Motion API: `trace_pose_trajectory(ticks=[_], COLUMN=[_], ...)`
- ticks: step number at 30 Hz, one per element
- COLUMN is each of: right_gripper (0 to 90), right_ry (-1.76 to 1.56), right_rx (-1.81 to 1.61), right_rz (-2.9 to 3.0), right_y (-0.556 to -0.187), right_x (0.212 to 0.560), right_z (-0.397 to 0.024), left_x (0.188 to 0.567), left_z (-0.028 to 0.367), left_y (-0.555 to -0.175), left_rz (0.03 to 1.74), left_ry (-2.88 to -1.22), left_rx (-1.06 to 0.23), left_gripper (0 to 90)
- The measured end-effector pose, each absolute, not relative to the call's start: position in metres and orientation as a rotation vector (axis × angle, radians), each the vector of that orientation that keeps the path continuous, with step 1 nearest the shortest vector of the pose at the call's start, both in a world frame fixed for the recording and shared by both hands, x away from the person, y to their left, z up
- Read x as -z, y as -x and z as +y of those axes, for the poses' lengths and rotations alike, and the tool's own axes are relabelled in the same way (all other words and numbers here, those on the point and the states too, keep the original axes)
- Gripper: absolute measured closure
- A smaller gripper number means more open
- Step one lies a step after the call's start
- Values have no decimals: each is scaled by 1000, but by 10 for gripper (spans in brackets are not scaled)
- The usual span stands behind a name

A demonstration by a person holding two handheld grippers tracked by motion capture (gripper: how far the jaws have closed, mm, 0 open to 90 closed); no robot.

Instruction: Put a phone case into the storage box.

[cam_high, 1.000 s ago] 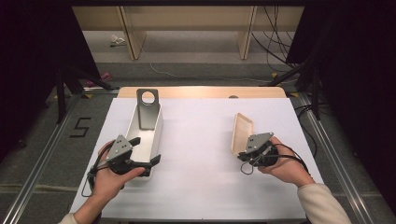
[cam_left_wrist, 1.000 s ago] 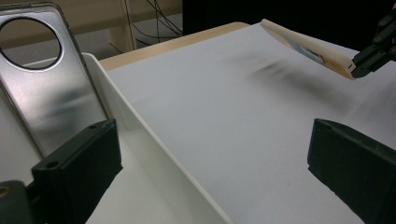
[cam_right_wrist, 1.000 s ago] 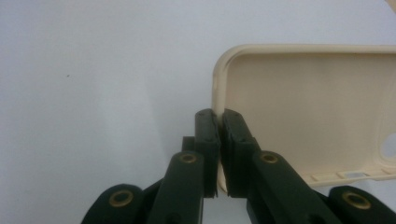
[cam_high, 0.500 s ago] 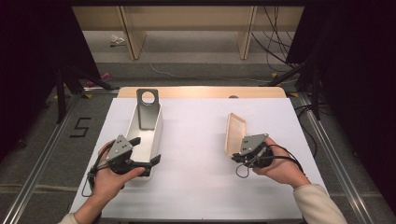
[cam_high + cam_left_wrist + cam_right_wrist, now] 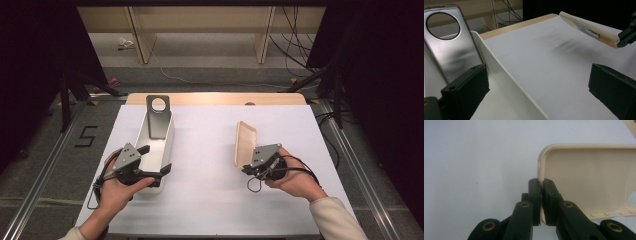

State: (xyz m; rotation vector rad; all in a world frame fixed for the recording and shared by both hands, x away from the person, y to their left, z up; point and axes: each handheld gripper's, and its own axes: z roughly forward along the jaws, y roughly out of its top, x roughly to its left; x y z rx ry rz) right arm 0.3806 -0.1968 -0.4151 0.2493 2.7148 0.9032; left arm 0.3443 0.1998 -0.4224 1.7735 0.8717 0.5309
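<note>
White table (image 5: 210, 200), dark room: the right gripper (image 5: 250, 165) holds a cream case (image 5: 245, 143) on edge at the table's right, jaws clamped on its near rim. Its long axis runs away from the person, open side facing right. The right hand (image 5: 292, 179) lies low, wrist toward the near edge. The left gripper (image 5: 155, 160), jaws apart, straddles the wall of a white bin (image 5: 165, 145) holding a grey case (image 5: 158, 116).

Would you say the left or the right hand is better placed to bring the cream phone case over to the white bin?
Right, probably. The right gripper is already shut on the cream phone case, lifted on edge. The left gripper stands open astride the white bin wall, steadying it, with the silver case inside.
</note>
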Motion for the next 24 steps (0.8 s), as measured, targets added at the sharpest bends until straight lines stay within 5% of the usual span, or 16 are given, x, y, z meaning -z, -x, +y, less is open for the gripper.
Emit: trace_pose_trajectory(ticks=[24], right_gripper=[862], right_ry=[-180], right_rx=[-971], right_rz=[2729], right_y=[-377], right_x=[413], right_z=[-174], left_x=[416], left_z=[189], left_y=[-359], left_rz=[866], left_ry=[-1772], left_rx=[-542], left_gripper=[34])
